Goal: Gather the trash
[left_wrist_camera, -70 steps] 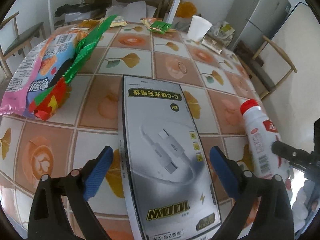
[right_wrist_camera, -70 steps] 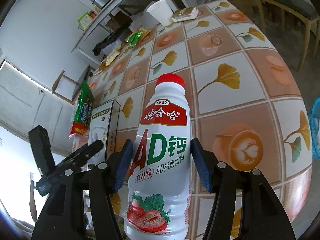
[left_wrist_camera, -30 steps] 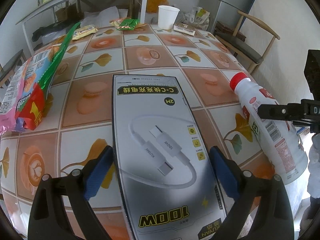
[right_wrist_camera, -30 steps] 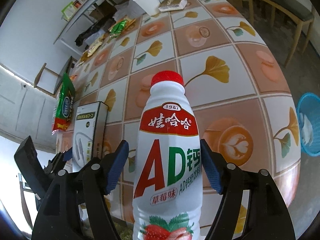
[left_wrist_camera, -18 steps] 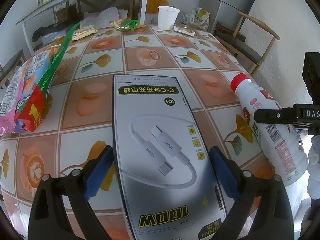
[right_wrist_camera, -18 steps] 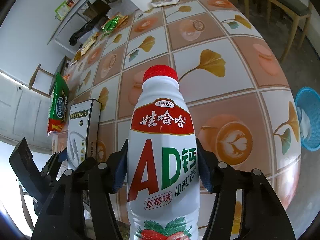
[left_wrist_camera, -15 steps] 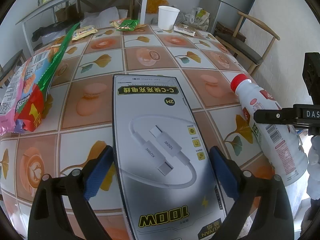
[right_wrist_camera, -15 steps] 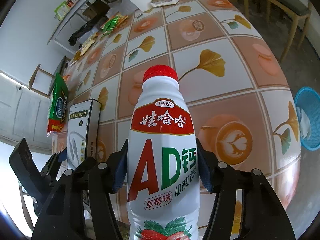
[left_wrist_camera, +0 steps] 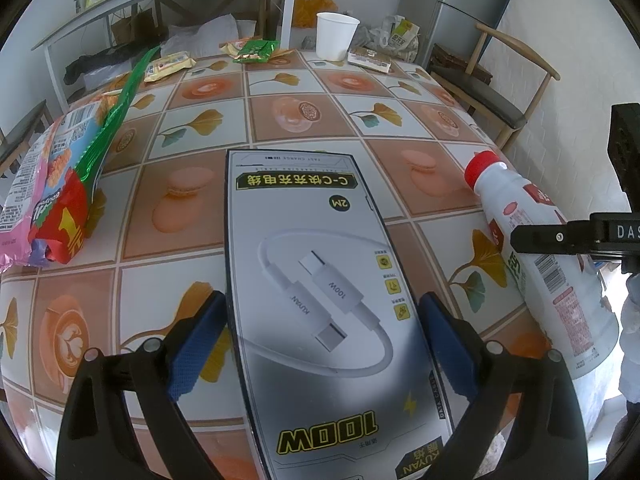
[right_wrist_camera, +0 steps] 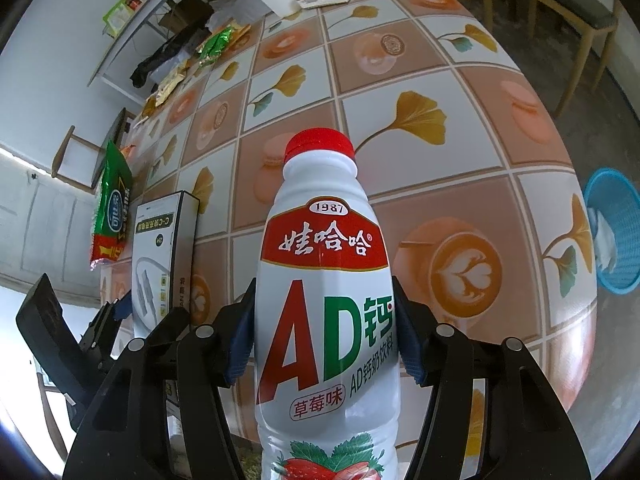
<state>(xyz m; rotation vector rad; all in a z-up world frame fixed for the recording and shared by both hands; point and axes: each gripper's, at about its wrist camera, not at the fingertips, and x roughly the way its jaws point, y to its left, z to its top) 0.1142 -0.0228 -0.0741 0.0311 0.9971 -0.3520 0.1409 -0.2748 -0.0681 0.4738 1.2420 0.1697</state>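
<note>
The bottle [right_wrist_camera: 326,300], white with a red cap and a red-and-green label, stands between the blue pads of the right gripper [right_wrist_camera: 324,334]. Both pads press against its sides at the label, so the jaws, which have just been closing, are clamped on it. In the left wrist view the same bottle [left_wrist_camera: 548,264] leans over the table's right edge, with a black finger of the right gripper across its body.

The box [left_wrist_camera: 320,300], a grey cable carton printed with a white cable and "100W", lies between the pads of the left gripper [left_wrist_camera: 320,328]. Both pads touch its long edges, so that gripper is clamped on the box. From the right wrist view the box [right_wrist_camera: 160,256] shows just to the left of the bottle, its far end over the table [right_wrist_camera: 420,60].

The table wears a cloth of orange and white squares with ginkgo leaves and coffee cups. At its left edge lie snack bags [left_wrist_camera: 60,184], pink, red and green. Toward the far edge stand a white paper cup [left_wrist_camera: 336,36], a small flat pack [left_wrist_camera: 370,59] beside it, and a green wrapper [left_wrist_camera: 256,49]. On the floor past the table's right side sits a blue basket [right_wrist_camera: 614,230] with something white in it. A wooden chair [left_wrist_camera: 496,92] stands by the wall.
</note>
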